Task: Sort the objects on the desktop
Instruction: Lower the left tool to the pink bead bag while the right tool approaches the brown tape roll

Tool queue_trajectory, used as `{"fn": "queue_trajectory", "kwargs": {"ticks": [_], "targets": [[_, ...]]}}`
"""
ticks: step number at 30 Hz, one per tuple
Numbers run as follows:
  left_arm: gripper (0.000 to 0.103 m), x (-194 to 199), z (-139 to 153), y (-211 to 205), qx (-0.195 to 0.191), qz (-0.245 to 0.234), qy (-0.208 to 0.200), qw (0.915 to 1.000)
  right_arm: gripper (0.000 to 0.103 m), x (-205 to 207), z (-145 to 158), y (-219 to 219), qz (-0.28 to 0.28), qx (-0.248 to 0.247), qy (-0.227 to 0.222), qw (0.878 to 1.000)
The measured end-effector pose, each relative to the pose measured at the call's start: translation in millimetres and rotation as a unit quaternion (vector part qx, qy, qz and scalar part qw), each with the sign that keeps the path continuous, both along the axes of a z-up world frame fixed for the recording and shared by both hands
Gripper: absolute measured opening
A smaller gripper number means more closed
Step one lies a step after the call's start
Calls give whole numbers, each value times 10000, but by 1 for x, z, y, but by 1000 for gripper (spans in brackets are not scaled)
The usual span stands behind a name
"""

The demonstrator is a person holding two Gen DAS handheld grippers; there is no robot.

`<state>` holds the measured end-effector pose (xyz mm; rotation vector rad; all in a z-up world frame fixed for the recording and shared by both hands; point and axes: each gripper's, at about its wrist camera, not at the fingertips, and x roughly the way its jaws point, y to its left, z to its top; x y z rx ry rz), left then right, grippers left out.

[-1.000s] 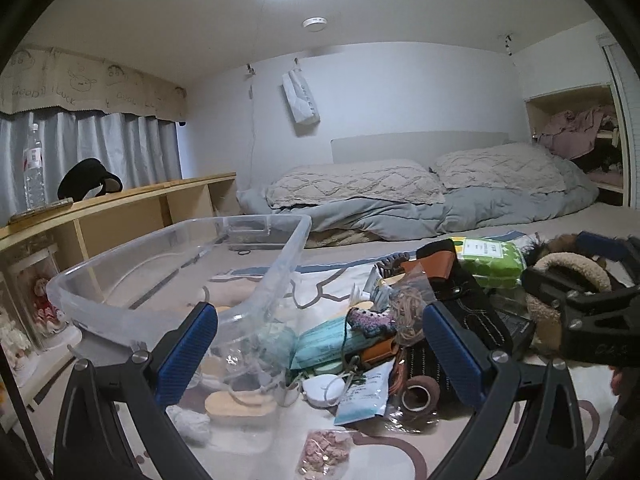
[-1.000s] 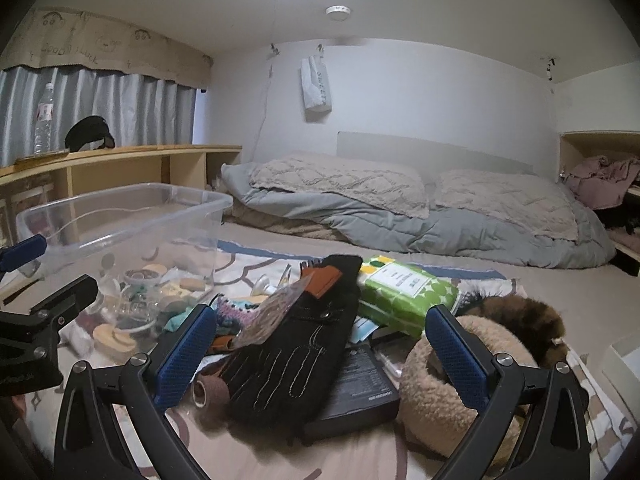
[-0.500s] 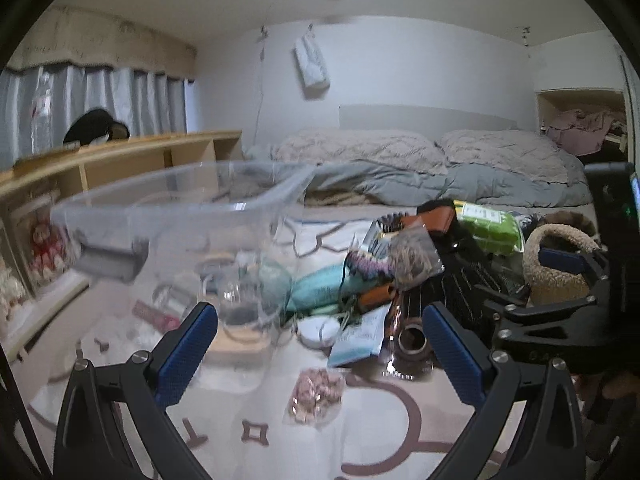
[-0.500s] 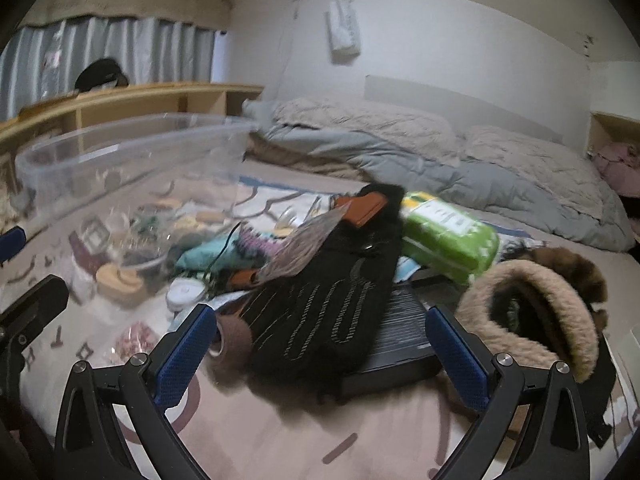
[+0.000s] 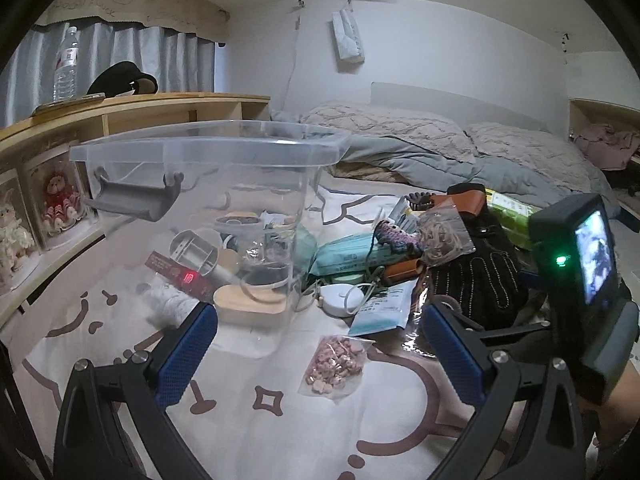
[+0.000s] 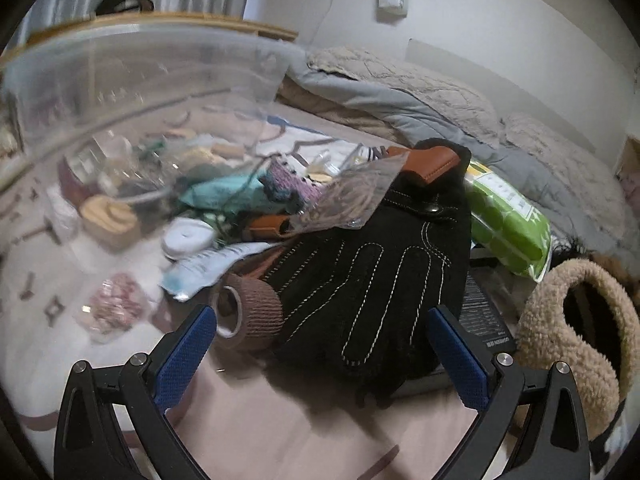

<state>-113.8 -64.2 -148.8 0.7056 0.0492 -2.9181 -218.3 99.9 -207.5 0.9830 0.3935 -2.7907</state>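
**Both tongs wide over a cluttered blanket**

The left gripper [image 5: 320,356] stands wide and empty above a small clear bag of pinkish bits [image 5: 335,362]. The clear storage bin [image 5: 208,152] stands just beyond its left finger, and items behind it show through its wall. The right gripper [image 6: 320,354] is also wide and empty, its fingers on either side of a black stitched glove [image 6: 372,280] that lies over a dark flat box [image 6: 486,322]; the box's print is too small to read. A brown tape roll [image 6: 250,316] touches the glove's left edge, a green pack [image 6: 506,224] lies behind it, and fuzzy tan earmuffs [image 6: 576,332] sit to the right. Compared with half a second ago, the right gripper is lower and nearer the glove, and the bin fills more of its view.
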Motion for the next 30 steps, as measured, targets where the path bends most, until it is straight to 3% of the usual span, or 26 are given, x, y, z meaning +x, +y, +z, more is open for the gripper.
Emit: {"fn": "queue_trajectory", "kwargs": {"ticks": [10,22,30], "targets": [[103,-18,-23,1,-115,165,-389,9990,103,-10,-10,8,-448,355,28,9984],[103,-38,-41,-21,1077,-82,-900,9901,103,0,-22,63,-1142,-492,-797,9890],[101,-57,-58,-10,849,-90,-1191,9892,103,11,-30,90,-1261,-873,-1268,9800]]}}
